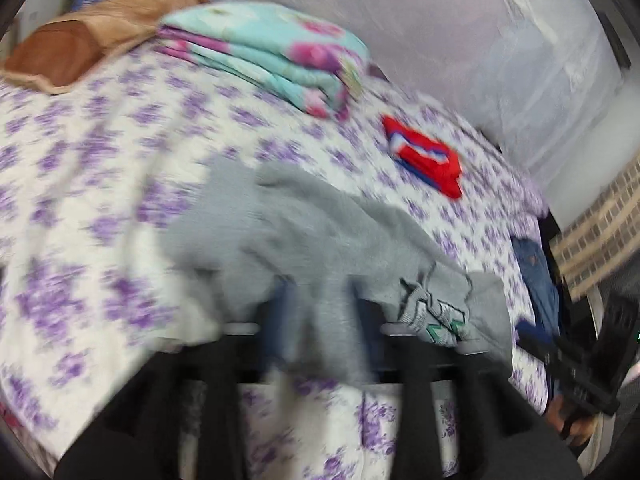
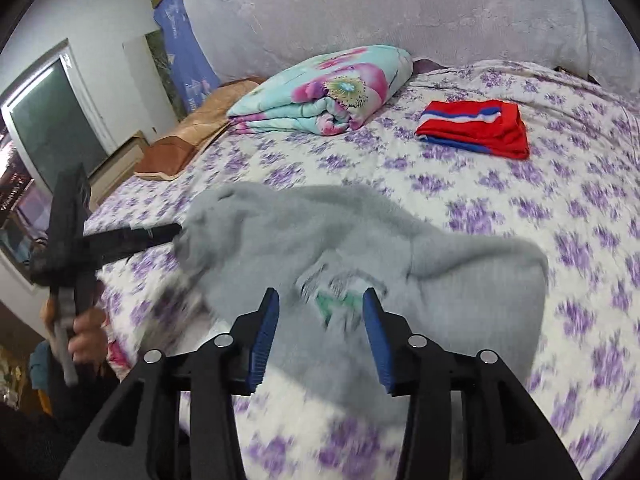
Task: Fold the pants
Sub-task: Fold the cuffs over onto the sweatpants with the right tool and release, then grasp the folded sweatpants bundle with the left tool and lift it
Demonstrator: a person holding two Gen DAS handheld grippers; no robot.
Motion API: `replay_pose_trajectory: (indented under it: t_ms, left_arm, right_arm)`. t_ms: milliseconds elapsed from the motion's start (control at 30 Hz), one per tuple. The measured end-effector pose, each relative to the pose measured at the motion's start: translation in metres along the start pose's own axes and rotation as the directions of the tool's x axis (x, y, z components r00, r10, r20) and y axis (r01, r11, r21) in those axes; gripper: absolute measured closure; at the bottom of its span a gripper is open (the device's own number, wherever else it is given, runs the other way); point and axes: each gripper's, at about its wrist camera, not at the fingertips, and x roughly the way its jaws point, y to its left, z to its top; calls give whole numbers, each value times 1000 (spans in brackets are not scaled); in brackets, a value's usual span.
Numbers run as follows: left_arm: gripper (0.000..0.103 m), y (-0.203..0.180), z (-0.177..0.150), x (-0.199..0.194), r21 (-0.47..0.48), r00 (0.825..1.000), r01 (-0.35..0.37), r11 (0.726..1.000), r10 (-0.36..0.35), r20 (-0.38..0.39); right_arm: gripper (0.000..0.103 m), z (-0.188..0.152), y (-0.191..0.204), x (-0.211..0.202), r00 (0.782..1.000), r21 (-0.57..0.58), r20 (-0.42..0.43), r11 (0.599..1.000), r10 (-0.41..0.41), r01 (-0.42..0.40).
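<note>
Grey sweatpants (image 2: 360,240) with a green print lie crumpled on the bed; they also show in the left wrist view (image 1: 304,232). My left gripper (image 1: 320,300) is in the cloth, which drapes over its fingers; motion blur hides the jaws. In the right wrist view the left gripper (image 2: 172,232) touches the pants' left edge. My right gripper (image 2: 320,300) is open, its blue pads (image 2: 266,332) apart just above the pants, holding nothing. It shows at the far right of the left wrist view (image 1: 560,356).
The bed has a white and purple floral cover (image 2: 560,208). A folded floral quilt (image 2: 324,88), a folded red garment (image 2: 476,128) and a brown pillow (image 2: 192,132) lie further back. A padded headboard (image 2: 400,8) stands behind.
</note>
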Motion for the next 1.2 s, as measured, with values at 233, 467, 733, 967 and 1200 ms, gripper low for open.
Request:
replay_pose_trajectory:
  t_ms: [233, 467, 733, 967, 1200]
  left_arm:
    - [38, 48, -29, 15, -266, 997, -18, 964, -1, -71]
    - [38, 55, -36, 54, -380, 993, 83, 921, -109, -46]
    - [65, 56, 4, 100, -399, 980, 143, 905, -185, -67]
    - [78, 24, -6, 65, -201, 996, 85, 976, -77, 46]
    - [78, 5, -3, 51, -102, 995, 56, 993, -47, 87]
  right_arm:
    - [57, -35, -6, -20, 999, 32, 20, 998, 50, -51]
    - [57, -47, -6, -29, 998, 21, 37, 998, 51, -52]
    - [57, -63, -12, -30, 999, 62, 22, 997, 34, -35]
    - [57, -44, -5, -3, 998, 32, -48, 999, 32, -31]
    - [99, 27, 15, 82, 987, -12, -148, 998, 60, -63]
